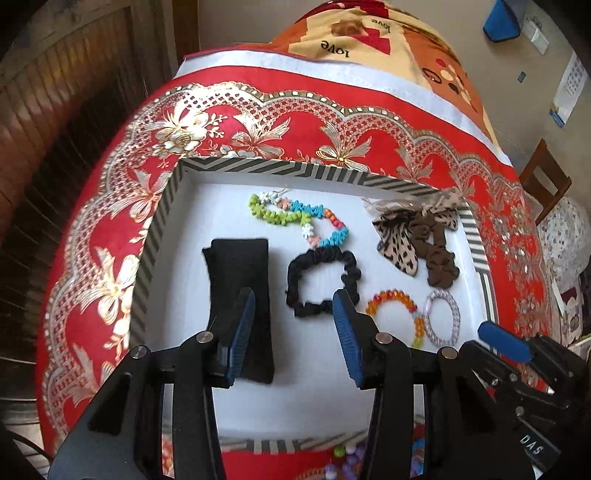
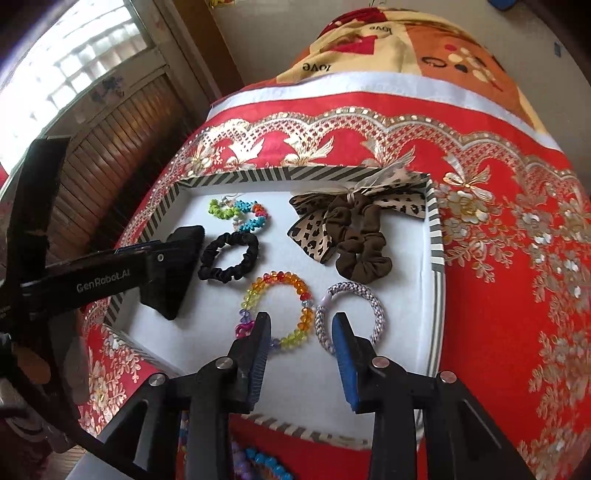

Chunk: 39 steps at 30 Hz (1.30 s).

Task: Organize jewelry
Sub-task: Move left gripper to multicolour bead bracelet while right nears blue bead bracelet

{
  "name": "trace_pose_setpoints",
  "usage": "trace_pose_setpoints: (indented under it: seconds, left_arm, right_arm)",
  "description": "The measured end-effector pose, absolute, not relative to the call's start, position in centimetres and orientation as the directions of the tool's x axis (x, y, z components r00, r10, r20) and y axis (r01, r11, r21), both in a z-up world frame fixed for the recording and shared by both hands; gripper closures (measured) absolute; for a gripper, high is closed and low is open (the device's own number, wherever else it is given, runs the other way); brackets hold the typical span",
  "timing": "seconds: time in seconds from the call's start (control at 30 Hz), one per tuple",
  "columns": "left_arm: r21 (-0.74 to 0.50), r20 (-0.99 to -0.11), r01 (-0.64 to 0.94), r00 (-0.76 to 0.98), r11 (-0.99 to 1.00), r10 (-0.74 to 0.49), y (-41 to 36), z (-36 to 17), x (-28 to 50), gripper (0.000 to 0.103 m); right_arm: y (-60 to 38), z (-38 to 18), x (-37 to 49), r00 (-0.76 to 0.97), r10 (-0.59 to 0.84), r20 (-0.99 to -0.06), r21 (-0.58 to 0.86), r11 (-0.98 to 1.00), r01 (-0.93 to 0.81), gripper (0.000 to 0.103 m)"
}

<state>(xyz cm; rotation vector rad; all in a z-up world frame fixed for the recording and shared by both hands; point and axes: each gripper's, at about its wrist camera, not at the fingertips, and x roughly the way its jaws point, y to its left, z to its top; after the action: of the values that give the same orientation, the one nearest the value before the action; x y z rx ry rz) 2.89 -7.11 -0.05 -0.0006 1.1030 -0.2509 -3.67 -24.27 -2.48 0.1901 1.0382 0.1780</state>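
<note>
A striped-rim white tray (image 1: 162,221) (image 2: 436,236) holds a black headband (image 1: 240,266) (image 2: 173,273), a black scrunchie (image 1: 321,284) (image 2: 229,262), a multicoloured bead bracelet (image 1: 295,218) (image 2: 240,214), a leopard bow with brown scrunchie (image 1: 417,240) (image 2: 351,236), an orange-yellow bead bracelet (image 1: 399,314) (image 2: 280,306) and a lilac woven ring (image 1: 443,317) (image 2: 351,314). My left gripper (image 1: 293,306) is open and empty over the headband and black scrunchie. My right gripper (image 2: 301,325) is open and empty over the two bracelets. The left gripper (image 2: 110,273) shows in the right wrist view.
The tray sits on a red and gold embroidered cloth (image 1: 258,122) (image 2: 498,221). More loose coloured beads (image 1: 347,458) (image 2: 258,461) lie below the tray's near edge. A patterned blanket (image 1: 369,33) lies beyond. A wooden shutter (image 2: 122,122) is at the left.
</note>
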Motion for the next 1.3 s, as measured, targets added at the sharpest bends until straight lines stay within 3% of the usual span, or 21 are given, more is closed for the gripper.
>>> trace_pose_setpoints:
  seconds: [1.3]
  left_arm:
    - [-0.105, -0.857, 0.231, 0.472, 0.967, -0.206, -1.8, 2.2, -15.2, 0.060]
  right_arm:
    - [-19.3, 0.6, -20.7, 0.572, 0.202, -0.795, 0.227, 0.974, -0.029, 0.063]
